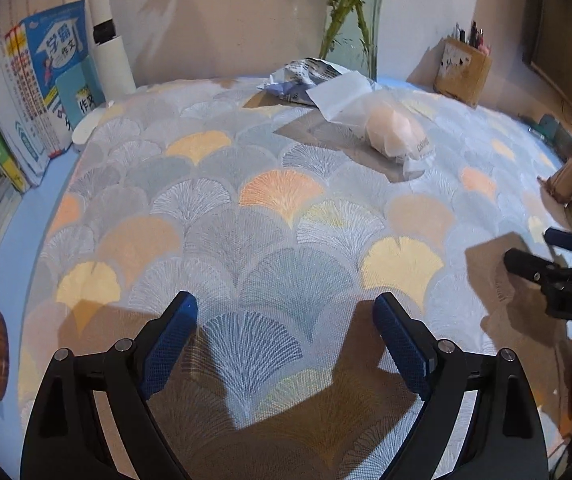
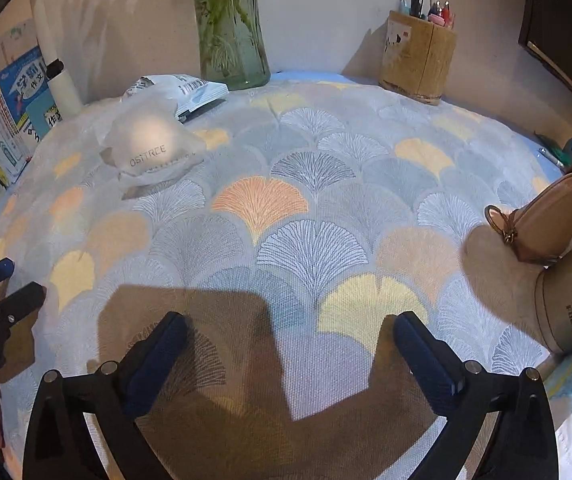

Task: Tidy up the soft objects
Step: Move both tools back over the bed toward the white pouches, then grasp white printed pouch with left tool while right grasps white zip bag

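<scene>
A soft pale pink object in a translucent white bag (image 1: 396, 130) lies on the patterned cloth at the back; it shows at the left back in the right wrist view (image 2: 150, 142). A crumpled blue-white packet (image 1: 306, 78) lies just behind it, also in the right wrist view (image 2: 183, 88). My left gripper (image 1: 286, 312) is open and empty, low over the cloth, well short of the bag. My right gripper (image 2: 290, 330) is open and empty, over the cloth's front. Each gripper shows at the edge of the other's view: the right (image 1: 542, 254) and the left (image 2: 17, 282).
A fan-patterned cloth (image 2: 286, 208) covers the table. A glass vase with green stems (image 2: 231, 36) and a wooden pen holder (image 2: 418, 60) stand at the back wall. Books (image 1: 29, 92) and a white lamp post (image 1: 109, 52) stand at the left. A tan bag (image 2: 554, 220) and a grey cylinder (image 2: 570, 304) sit at the right.
</scene>
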### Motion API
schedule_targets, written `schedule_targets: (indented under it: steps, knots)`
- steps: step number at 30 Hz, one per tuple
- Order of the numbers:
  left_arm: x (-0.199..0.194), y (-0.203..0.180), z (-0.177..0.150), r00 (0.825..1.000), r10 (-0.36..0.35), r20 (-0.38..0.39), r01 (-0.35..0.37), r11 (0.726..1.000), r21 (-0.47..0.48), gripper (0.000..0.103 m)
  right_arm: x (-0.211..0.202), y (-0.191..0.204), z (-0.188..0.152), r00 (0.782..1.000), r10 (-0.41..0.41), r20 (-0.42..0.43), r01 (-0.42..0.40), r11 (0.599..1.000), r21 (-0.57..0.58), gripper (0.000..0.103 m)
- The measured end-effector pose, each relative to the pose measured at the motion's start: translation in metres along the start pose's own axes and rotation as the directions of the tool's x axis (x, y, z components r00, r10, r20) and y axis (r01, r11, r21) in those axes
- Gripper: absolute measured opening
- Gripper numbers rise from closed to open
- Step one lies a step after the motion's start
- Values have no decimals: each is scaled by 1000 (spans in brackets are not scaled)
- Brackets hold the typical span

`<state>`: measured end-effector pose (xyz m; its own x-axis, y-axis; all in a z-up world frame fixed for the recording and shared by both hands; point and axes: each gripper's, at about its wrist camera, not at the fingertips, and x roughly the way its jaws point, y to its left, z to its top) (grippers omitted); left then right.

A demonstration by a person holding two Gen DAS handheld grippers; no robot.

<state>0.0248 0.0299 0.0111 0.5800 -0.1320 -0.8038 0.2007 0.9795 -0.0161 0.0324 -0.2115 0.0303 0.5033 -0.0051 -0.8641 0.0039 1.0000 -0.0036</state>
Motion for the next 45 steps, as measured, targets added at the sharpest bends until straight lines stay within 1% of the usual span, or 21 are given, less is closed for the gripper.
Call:
schedule_targets:
  steps: [9,13,15,16,17,20,22,24,26,28,30,32,34,36,37,38,39,40,41,43,45]
  knots:
    - [1,0,-1,1000,3,-26,-3,1000,5,102,-1,0,0,1000,7,-6,-7,1000,-4,103]
    - [2,2,0,999,-14,-43,14,1000,15,102,-1,1,-1,1000,17,-15,-17,999,-28,103]
    - [1,3,3,994,-7,-109,11,999,32,102,-3,2,-3,999,24,-24,-25,999,-48,103]
    - [-2,6,7,983,-17,-182,22,1000,22,102,-5,2,-5,998,32,-46,-35,998,-60,103]
    - [-9,9,12,976,-51,-212,55,998,13,101,-6,3,-5,997,36,-75,-41,997,-68,103]
    - [-41,21,36,987,-96,-128,99,995,16,102,-7,10,5,975,81,-207,-101,991,-87,103]
    - [-55,36,59,995,-71,-65,70,998,-8,102,-16,14,18,971,164,-174,-176,983,-55,103]
    - [-58,55,81,997,-70,-22,68,994,-81,102,-25,25,38,968,227,-112,-233,972,-43,103]
    - [-52,73,98,992,-129,17,130,974,-185,102,-27,43,60,969,242,-57,-246,967,-64,103]
    - [-41,87,109,974,-216,68,226,929,-292,102,-22,61,78,973,231,-10,-231,967,-111,103]
    - [-18,87,120,954,-292,69,297,887,-354,102,-6,82,93,978,205,26,-196,960,-199,103]
    - [-3,82,123,943,-325,68,325,865,-382,101,8,100,99,981,191,35,-174,945,-278,103]
    - [16,76,133,936,-346,66,342,849,-403,101,25,113,106,991,121,50,-98,938,-333,103]
    - [35,71,143,928,-366,72,361,833,-419,100,34,116,111,991,115,62,-87,935,-343,100]
    - [43,69,147,926,-370,73,364,828,-426,100,42,114,115,990,134,54,-108,934,-339,93]
    - [51,68,151,925,-374,74,367,822,-435,101,46,111,116,987,152,42,-129,933,-336,77]
    - [59,67,154,920,-384,76,376,812,-447,101,51,110,116,986,165,24,-148,931,-333,68]
    - [65,66,156,915,-396,74,384,802,-458,100,56,108,116,987,158,11,-145,933,-330,51]
    - [72,65,159,910,-409,72,393,791,-470,100,59,107,117,987,157,10,-146,934,-326,47]
    - [88,57,164,898,-435,65,408,770,-490,100,54,95,114,983,184,26,-169,944,-285,45]
    - [100,50,167,892,-448,58,413,758,-505,100,50,81,110,986,164,25,-153,959,-237,45]
